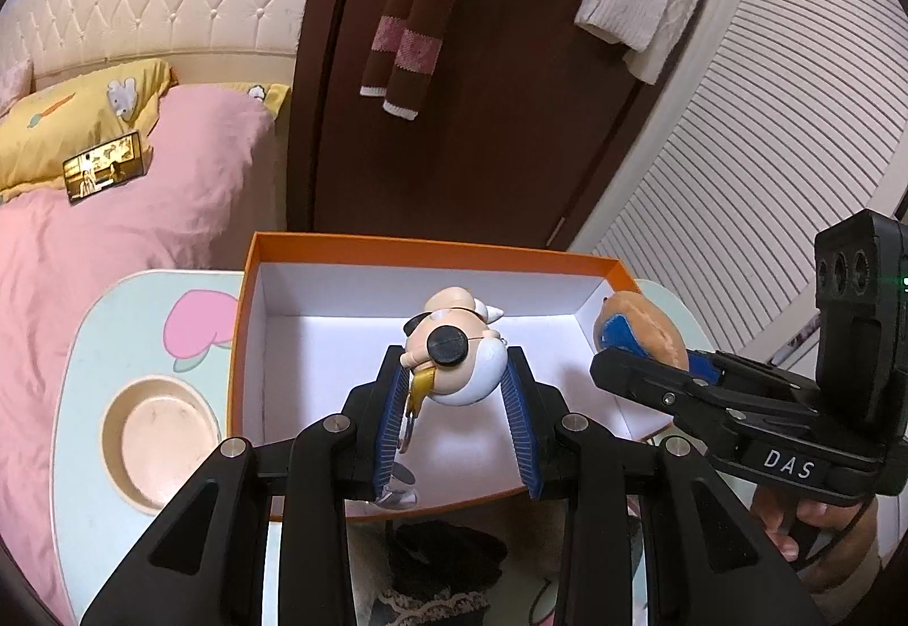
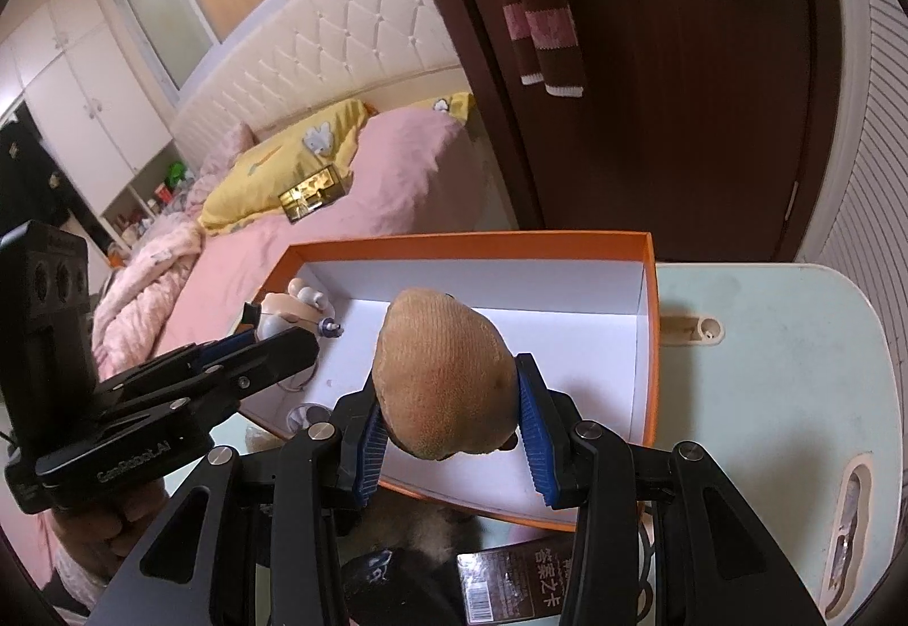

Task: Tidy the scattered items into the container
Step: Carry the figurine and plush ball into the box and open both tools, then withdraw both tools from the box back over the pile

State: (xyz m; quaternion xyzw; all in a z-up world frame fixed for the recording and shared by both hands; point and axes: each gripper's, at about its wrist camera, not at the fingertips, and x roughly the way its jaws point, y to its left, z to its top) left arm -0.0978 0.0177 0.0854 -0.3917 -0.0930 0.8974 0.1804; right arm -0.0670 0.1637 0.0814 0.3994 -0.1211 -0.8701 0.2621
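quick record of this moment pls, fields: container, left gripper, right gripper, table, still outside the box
container: orange box, white inside, open, nothing lying in it
left gripper: shut on figurine, held over the box
right gripper: shut on brown plush, held over the box
table: pale green, box stands on it
still outside the box: dark packet at the near edge

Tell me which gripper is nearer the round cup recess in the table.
Left. The left gripper, clamping the figurine, hangs over the orange box just beside the cup recess. The right gripper, holding the brown plush, is over the box's far side.
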